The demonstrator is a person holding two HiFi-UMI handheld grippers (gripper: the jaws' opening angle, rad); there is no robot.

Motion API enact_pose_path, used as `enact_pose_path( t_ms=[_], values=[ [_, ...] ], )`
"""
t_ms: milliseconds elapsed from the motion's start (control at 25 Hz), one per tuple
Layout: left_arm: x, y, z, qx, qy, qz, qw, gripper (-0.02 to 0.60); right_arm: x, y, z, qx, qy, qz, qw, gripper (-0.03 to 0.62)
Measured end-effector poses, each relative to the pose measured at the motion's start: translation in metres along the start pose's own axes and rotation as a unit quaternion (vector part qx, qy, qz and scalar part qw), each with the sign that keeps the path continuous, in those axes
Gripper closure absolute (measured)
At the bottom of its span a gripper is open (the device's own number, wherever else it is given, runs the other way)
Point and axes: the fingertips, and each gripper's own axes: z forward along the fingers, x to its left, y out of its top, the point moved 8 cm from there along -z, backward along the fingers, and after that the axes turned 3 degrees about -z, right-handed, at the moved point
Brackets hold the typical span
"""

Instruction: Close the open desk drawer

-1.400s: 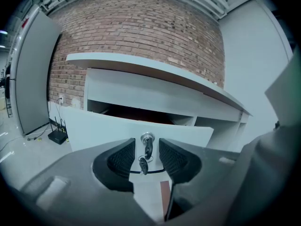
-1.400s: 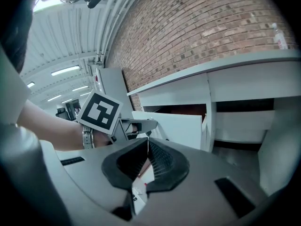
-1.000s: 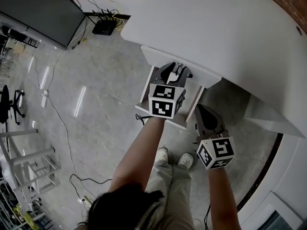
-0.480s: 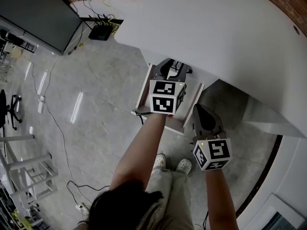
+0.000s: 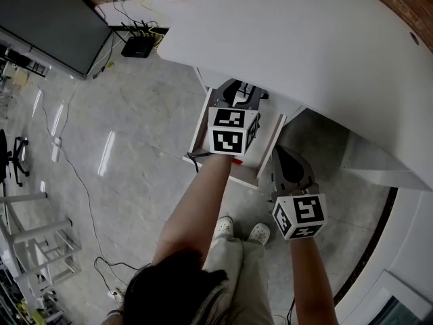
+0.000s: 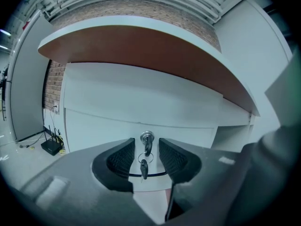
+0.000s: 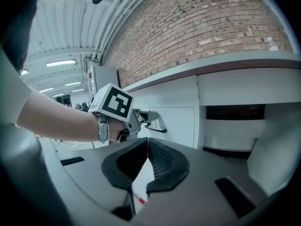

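An open white drawer (image 5: 201,124) sticks out from under the white desk (image 5: 304,39) toward me, with something red (image 5: 235,161) inside. My left gripper (image 5: 243,93) reaches over it to a white drawer front (image 6: 103,126) under the desk edge. In the left gripper view the left gripper (image 6: 146,157) is open. Its pads flank a lock (image 6: 147,138) with a hanging key (image 6: 144,168), above a black handle bar (image 6: 157,174). Nothing is pressed. My right gripper (image 5: 284,153) hangs beside the drawer's right wall. The right gripper (image 7: 147,147) is shut and empty, and sees the left gripper (image 7: 149,117) at the front.
A dark screen (image 5: 47,19) leans at the far left. A black box with cables (image 5: 139,46) sits by the brick wall. A cable (image 5: 81,175) runs across the grey floor. A metal rack (image 5: 34,249) stands at the lower left. My shoes (image 5: 240,230) are just behind the drawer.
The left gripper has edged forward to the front under the desk, and less of that white front shows below the desk edge. The right gripper has hardly moved.
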Motion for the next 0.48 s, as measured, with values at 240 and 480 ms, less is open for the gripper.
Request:
enact_pose_path(
  t_ms=[240, 480],
  values=[
    [-0.005, -0.006, -0.008, 0.013, -0.010, -0.034, 0.9993, 0.410, 0.004, -0.001, -0.010, 0.003, 0.004, 0.010, 1.000, 0.582],
    [-0.012, -0.009, -0.037, 0.015, -0.017, -0.047, 0.9986, 0.410, 0.009, -0.006, -0.025, 0.008, 0.007, 0.016, 1.000, 0.582]
  ],
)
